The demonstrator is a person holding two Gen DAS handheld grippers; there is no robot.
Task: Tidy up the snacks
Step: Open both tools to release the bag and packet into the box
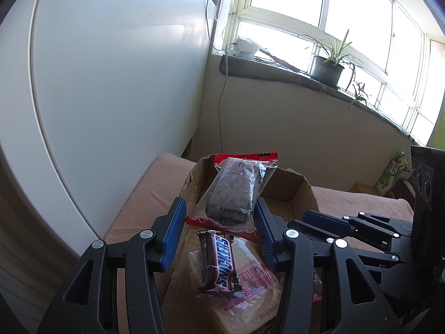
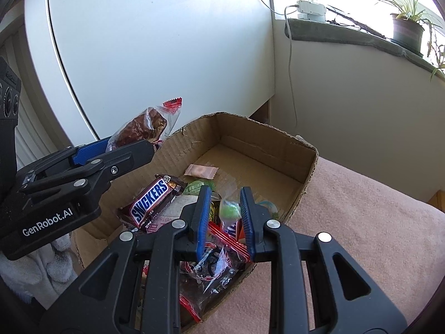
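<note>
My left gripper (image 1: pixel 219 208) is shut on a brown cake bar in a clear red-edged wrapper (image 1: pixel 230 192) and holds it above the cardboard box (image 1: pixel 303 192). It also shows in the right wrist view (image 2: pixel 144 130), raised over the box's left wall. My right gripper (image 2: pixel 224 203) is shut on a small green candy (image 2: pixel 229 208) above the box's near end. A Snickers bar (image 2: pixel 151 200) lies in the box (image 2: pixel 278 144) on a pale wrapped biscuit pack (image 1: pixel 244 286). A red-edged clear packet (image 2: pixel 211 264) lies under my right gripper.
The box sits on a pink cloth-covered surface (image 2: pixel 361 222). A small pink sachet (image 2: pixel 201 171) and green wrappers (image 2: pixel 197 186) lie on the box floor. A white cabinet (image 1: pixel 111 83) stands left. A windowsill with a potted plant (image 1: pixel 326 69) is behind.
</note>
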